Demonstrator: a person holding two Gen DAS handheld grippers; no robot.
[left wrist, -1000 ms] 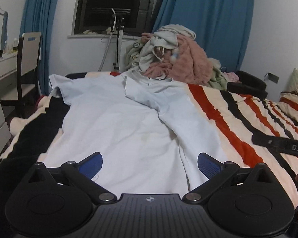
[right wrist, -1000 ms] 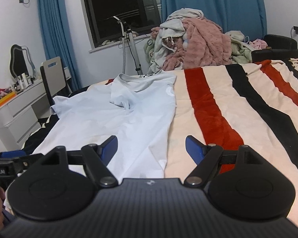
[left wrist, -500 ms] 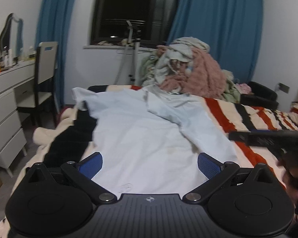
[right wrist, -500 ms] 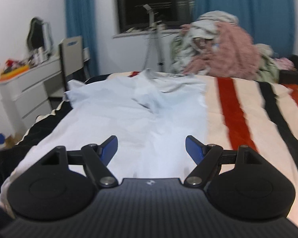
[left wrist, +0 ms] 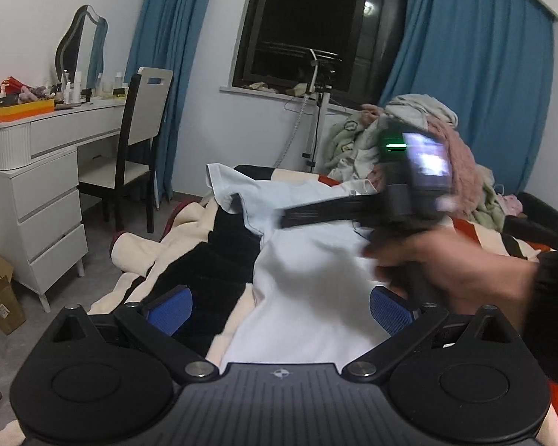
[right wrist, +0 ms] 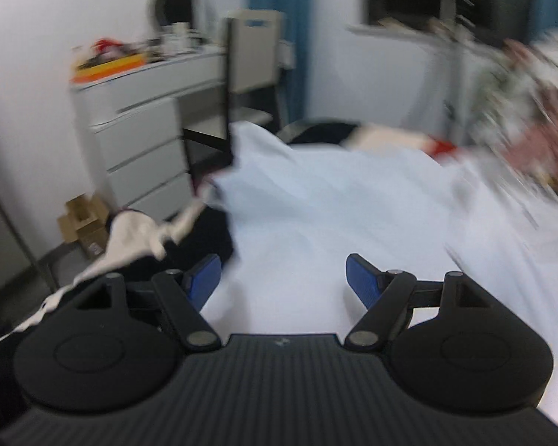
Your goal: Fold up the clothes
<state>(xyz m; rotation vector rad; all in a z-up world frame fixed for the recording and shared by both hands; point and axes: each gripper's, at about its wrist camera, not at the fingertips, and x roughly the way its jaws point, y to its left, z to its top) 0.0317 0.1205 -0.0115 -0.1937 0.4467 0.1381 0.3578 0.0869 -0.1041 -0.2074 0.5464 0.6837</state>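
Observation:
A pale blue shirt lies spread flat on the striped bed cover, one sleeve reaching toward the bed's far left corner. It also shows in the blurred right wrist view. My left gripper is open and empty, held above the shirt's near hem at the bed's left edge. My right gripper is open and empty above the shirt's middle. In the left wrist view the right gripper's body crosses over the shirt, pointing left, held by a hand.
A heap of clothes sits at the far end of the bed. A white dresser with a mirror and a chair stand on the left. Cardboard boxes lie on the floor. A dark armchair is at far right.
Both grippers have swung left, toward the dresser side of the bed. The right gripper has moved across in front of the left camera, over the shirt. Both stay open.

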